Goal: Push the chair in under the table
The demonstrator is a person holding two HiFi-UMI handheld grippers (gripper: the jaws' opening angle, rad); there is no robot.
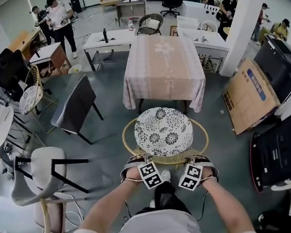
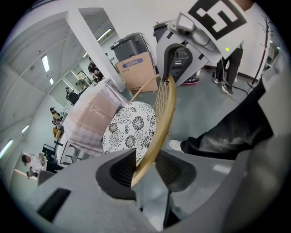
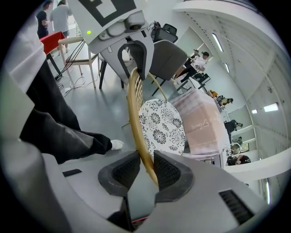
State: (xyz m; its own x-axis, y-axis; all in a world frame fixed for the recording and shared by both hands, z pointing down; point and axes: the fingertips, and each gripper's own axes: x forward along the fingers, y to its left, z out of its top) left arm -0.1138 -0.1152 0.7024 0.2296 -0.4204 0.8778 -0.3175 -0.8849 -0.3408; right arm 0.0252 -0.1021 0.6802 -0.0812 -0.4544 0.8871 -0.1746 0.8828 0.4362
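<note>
A rattan chair with a round floral cushion [image 1: 163, 131] stands facing a table under a pink cloth [image 1: 162, 65], its front close to the cloth's hem. Its curved back rail [image 1: 166, 161] is nearest me. My left gripper [image 1: 138, 162] straddles the left part of that rail [image 2: 160, 119]. The rail leans on one pad, and a slim gap shows at the other pad [image 2: 169, 169], so the left gripper [image 2: 145, 166] is open. My right gripper [image 1: 198, 159] is shut on the rail [image 3: 135, 109] further right, both pads of the right gripper [image 3: 146, 170] against it.
A grey fabric chair [image 1: 74, 103] and a white chair [image 1: 43, 173] stand to the left. A cardboard box [image 1: 249, 94] and black cases [image 1: 283, 150] lie to the right. My legs and a white shoe [image 1: 165, 176] are just behind the chair. Several people stand at the back.
</note>
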